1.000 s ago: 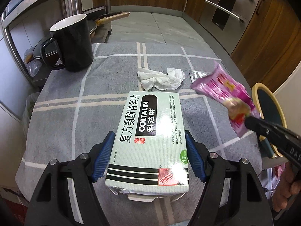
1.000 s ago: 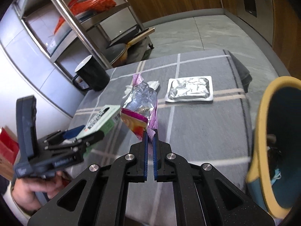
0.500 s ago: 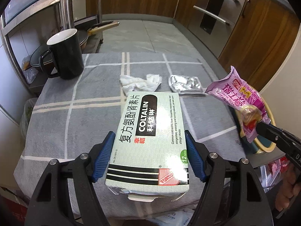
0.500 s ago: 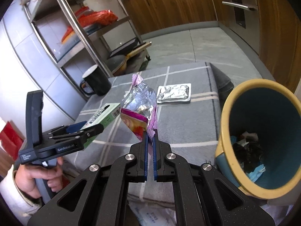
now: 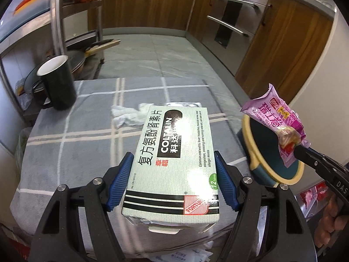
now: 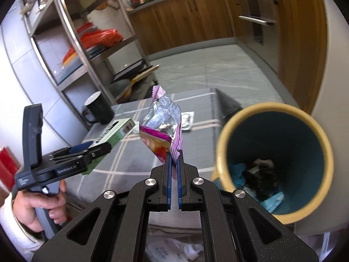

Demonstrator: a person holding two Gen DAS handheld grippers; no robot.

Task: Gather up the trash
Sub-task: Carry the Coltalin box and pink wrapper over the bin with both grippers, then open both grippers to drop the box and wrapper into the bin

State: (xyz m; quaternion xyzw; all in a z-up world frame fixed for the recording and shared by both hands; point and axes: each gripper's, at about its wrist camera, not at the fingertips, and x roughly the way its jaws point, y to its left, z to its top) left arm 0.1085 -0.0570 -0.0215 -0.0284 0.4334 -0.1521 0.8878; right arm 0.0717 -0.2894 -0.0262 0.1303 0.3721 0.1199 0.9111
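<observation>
Left wrist view: the left gripper (image 5: 172, 182) clamps a pale green medicine box (image 5: 174, 159) marked COLTALIN, one blue pad (image 5: 118, 184) against each long side, so the box is carried in the air above the near edge of the table (image 5: 72, 152), which is covered by a grey checked cloth. A crumpled white tissue (image 5: 128, 114) lies near the middle of the cloth, toward the far edge, and the box partly hides it. Just beyond the box's far end a strip of a silver foil blister pack (image 5: 183, 104) shows on the cloth. A black mug (image 5: 57, 83) with a white interior stands upright at the far left corner.

Right wrist view: the right gripper (image 6: 173, 163) is pressed together on the lower edge of an opened pink snack wrapper (image 6: 162, 123), whose silver lining faces the camera; the wrapper stands up from the jaws, clear of the table. To its right, just beside the table's right edge, is a bin (image 6: 226, 131) with a yellow rim and a teal interior; dark and blue scraps lie at its bottom. A person's hand (image 6: 39, 209) grips the handle of the left gripper at lower left. Metal shelving (image 6: 72, 32) stands beyond the table's left edge, with wooden cabinets (image 6: 185, 19) farther back.
</observation>
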